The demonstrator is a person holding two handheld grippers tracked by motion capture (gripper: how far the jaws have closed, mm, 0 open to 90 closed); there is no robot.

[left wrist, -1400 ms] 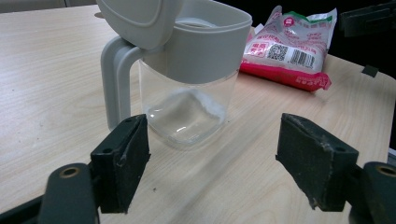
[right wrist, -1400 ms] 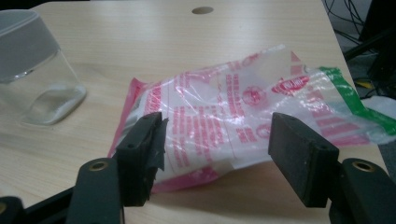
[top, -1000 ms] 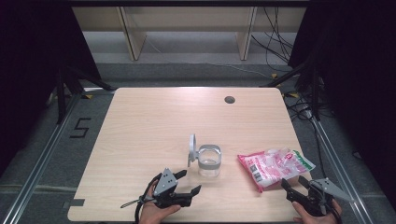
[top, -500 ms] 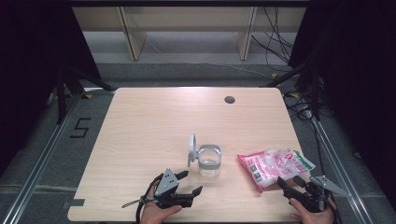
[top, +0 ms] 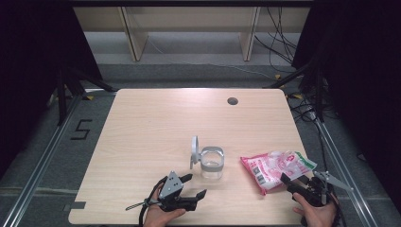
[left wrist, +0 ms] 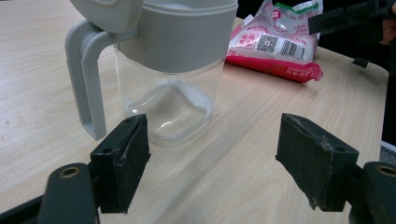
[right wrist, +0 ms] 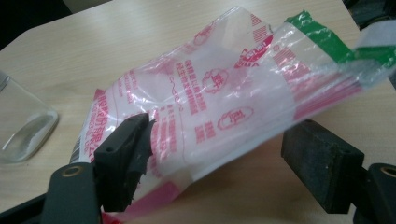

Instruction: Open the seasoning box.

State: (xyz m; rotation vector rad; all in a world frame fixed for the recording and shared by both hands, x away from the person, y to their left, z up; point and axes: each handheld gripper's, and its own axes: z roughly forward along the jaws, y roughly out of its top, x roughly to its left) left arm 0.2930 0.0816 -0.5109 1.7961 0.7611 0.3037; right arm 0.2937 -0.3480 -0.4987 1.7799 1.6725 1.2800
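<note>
A clear plastic jar (top: pixel 212 164) with a grey collar stands near the table's front middle, its grey lid (top: pixel 194 151) flipped up on the left side. In the left gripper view the jar (left wrist: pixel 170 70) rises just beyond my left gripper (left wrist: pixel 212 163), which is open and holds nothing. That left gripper (top: pixel 194 186) rests in front of the jar. A pink and clear snack bag (top: pixel 275 167) lies to the right. My right gripper (top: pixel 297 182) is at the bag's near edge, and its jaws have just been opening. The bag (right wrist: pixel 219 102) hangs loosely between them, and my right gripper (right wrist: pixel 215 158) is open.
The light wooden table (top: pixel 156 123) has a round cable hole (top: pixel 232 100) at the back right. Its front edge runs just under both hands. In the left gripper view the bag (left wrist: pixel 275 42) lies behind the jar. A pale shelf unit (top: pixel 189 28) stands beyond the table.
My right gripper has moved left and a little forward, up to the bag's near edge. The left gripper, the jar and the bag have stayed where they were.
</note>
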